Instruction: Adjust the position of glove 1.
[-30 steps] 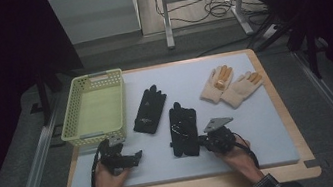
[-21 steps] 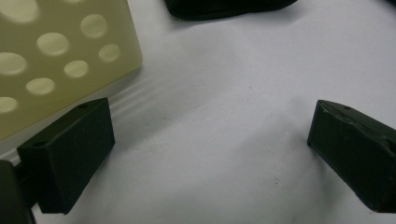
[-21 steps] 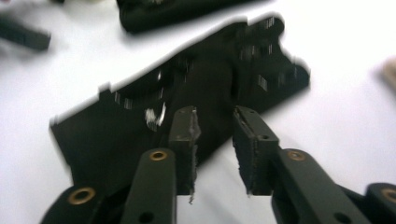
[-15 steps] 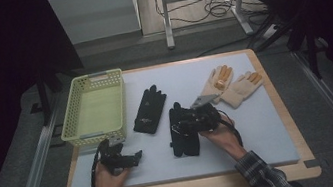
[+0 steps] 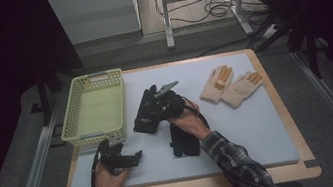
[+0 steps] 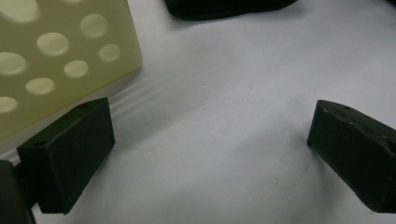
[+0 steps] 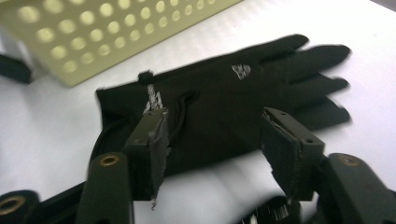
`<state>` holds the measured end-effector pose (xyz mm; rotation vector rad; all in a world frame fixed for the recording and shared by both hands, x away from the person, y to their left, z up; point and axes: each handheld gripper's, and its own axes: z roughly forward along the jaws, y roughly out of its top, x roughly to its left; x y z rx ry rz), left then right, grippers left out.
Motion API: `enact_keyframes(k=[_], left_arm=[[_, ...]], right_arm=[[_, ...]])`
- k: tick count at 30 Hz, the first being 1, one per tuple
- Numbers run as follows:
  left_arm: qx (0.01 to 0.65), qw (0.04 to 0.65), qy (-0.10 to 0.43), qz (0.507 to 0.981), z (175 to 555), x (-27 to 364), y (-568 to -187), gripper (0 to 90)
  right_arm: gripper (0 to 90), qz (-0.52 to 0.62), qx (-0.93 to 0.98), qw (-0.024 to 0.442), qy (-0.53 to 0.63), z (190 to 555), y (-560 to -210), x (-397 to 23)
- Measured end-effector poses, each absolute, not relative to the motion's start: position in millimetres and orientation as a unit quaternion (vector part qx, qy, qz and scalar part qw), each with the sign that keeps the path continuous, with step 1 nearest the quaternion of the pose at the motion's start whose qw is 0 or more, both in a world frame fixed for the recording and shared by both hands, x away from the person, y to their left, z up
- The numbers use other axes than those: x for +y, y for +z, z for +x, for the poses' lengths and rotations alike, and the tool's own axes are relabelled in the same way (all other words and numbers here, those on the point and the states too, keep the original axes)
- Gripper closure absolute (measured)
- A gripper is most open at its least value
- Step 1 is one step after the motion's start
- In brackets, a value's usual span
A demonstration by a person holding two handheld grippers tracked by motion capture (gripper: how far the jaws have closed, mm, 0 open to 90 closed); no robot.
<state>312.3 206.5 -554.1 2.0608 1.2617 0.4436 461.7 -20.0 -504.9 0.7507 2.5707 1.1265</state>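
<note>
A pale blue mat (image 5: pixel 260 124) covers the table, and a yellow-green plastic basket (image 5: pixel 73 119) stands at its far left corner with nothing inside. Judging by that, the tidying of gloves has barely begun: all four lie on the mat. A cream pair (image 5: pixel 231 85) rests well apart at the far right. One black glove (image 5: pixel 183 141) lies near the middle, close to the person's edge. The other black glove (image 7: pixel 219 100) lies flat just beside the basket, fingers pointing away from the person.

The right gripper (image 7: pixel 212 140) hovers over this glove's cuff end. Its jaws have just been opening and stand about half apart, one to each side above the fabric, pads not pressing, so nothing is held. A grasp and a carry to the basket appear to be left for every glove.

The left gripper (image 6: pixel 210 140) rests low by the basket's near corner, jaws wide apart over bare mat, holding nothing.
</note>
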Motion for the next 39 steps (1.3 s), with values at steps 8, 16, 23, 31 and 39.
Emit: enact_keyframes(k=[8,16,23,31,39], left_arm=[[0.484,0.337,0.170,0.790,312,206,-554,1.1],[0.484,0.337,0.169,0.790,312,206,-554,1.1],[0.484,0.336,0.170,0.790,312,206,-554,1.1],[0.484,0.336,0.169,0.790,312,206,-554,1.1],[0.484,0.336,0.170,0.790,312,206,-554,1.1]], right_arm=[[29.6,0.255,0.892,0.119,0.354,481,-527,11],[38.3,0.273,0.889,0.112,0.351,488,-530,11],[71.1,0.270,0.888,0.080,0.364,484,-530,10],[84.7,0.268,0.893,0.093,0.350,483,-525,13],[86.5,0.249,0.893,0.107,0.360,477,-509,5]])
